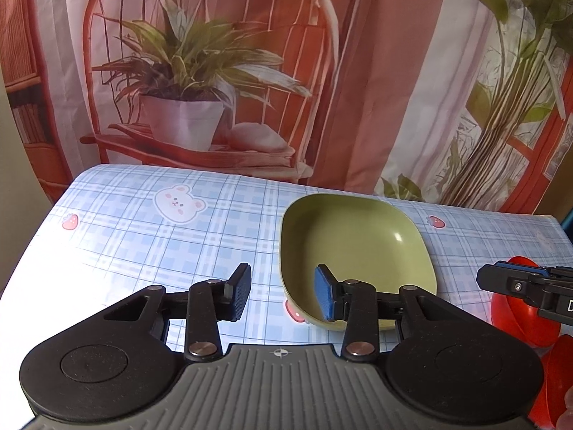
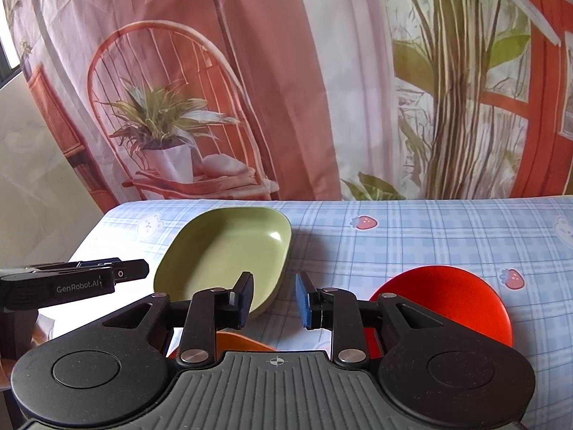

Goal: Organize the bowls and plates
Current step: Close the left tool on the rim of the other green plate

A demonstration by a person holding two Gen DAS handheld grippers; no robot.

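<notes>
A green squarish bowl (image 1: pixel 354 240) sits on the checked tablecloth; it also shows in the right wrist view (image 2: pixel 229 251). My left gripper (image 1: pixel 283 294) is open and empty, just left of the bowl's near rim, its right pad over the bowl's near corner. My right gripper (image 2: pixel 274 299) is open and empty, above the bowl's near right rim. A red plate (image 2: pixel 451 301) lies to the right of it, and shows at the right edge of the left wrist view (image 1: pixel 519 308). An orange dish (image 2: pixel 240 342) peeks out under the right gripper.
The table (image 1: pixel 143 236) has a blue checked cloth with bear and strawberry prints. A printed curtain (image 1: pixel 250 53) hangs right behind the far edge. The table's left edge drops off in the left wrist view. A clear object (image 1: pixel 566 415) sits at the bottom right corner.
</notes>
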